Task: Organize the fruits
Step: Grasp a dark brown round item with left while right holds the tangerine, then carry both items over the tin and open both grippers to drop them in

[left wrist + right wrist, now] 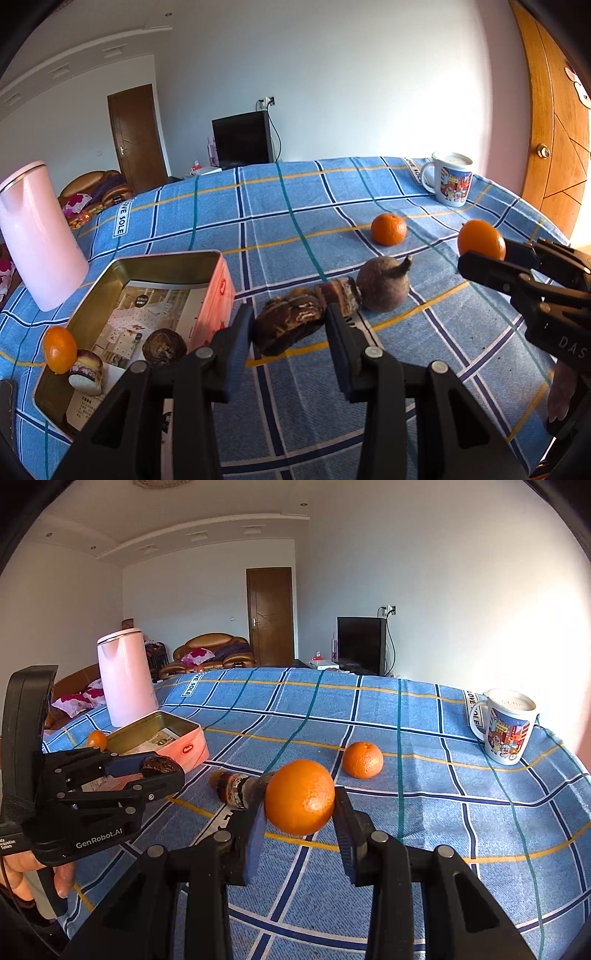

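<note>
While both grippers are loaded, neither load rests on the cloth: the left gripper [290,328] is clenched on a dark, mottled fruit [288,325], pads pressing its two ends, and in the right wrist view that same fruit shows held clear above the pink tin [173,744]. The right gripper [299,814] is clamped on an orange [300,796], gripped across its middle, probably so that the round skin cannot roll out of the pads. Judging by what already lies in the tin, it is the collecting box: a dark round fruit [164,347] and a short purple-skinned piece [86,371] sit on its printed paper liner, while a small orange fruit [59,349] stands at its outer left wall; I cannot tell if it touches. Just beyond the left fingers, a brown cut piece [341,291] lies touching a round dark root with a stalk [384,284]; both remain to be sorted. Farther out a second orange [388,229] sits alone on the checked tablecloth [258,221], well apart from everything. The open cloth between tin and loose fruit gives a free lane leftward for the left load. A pink kettle [40,236] stands behind the tin near the table's left edge, so the tin's far side is the tight one. A printed mug [452,179] stands near the far right corner, out of the way.
</note>
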Demonstrator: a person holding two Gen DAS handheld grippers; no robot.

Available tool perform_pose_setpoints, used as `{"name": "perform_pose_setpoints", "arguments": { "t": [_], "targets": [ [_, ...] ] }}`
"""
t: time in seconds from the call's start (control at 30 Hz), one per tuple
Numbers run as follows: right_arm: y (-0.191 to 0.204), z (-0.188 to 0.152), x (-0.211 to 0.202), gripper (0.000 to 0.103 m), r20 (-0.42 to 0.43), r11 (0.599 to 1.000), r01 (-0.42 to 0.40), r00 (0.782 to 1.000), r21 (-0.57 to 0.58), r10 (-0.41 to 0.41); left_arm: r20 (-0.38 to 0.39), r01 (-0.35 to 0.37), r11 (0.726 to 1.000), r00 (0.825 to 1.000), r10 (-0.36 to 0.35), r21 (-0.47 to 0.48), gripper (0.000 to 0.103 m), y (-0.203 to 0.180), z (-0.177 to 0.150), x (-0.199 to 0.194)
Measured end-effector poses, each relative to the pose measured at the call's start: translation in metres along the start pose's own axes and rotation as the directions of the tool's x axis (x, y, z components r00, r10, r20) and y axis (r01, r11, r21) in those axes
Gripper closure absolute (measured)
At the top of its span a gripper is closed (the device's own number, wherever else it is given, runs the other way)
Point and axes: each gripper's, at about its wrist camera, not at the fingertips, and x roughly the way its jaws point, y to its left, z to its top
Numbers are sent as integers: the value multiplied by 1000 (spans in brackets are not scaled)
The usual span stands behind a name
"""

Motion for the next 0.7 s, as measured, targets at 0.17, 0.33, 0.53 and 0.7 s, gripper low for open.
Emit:
{"name": "perform_pose_setpoints", "arguments": {
  "t": [0.17,0.33,0.53,0.7],
  "targets": [
    [1,0,-6,66,31,1000,-6,1000,-5,6,40,-19,1000,999,19,-4,62,-1,-1,-8],
    [3,0,-10,66,52,1000,-6,999,-10,7,70,-32,999,997,32,-2,62,-1,-2,-14],
    [3,-1,-15,66,80,1000,-5,997,-11,6,101,-45,999,994,46,-10,62,-1,-3,-20],
    [3,0,-17,66,95,1000,-4,996,-15,5,120,-50,999,991,52,-19,62,0,-4,-24]
  ]
}}
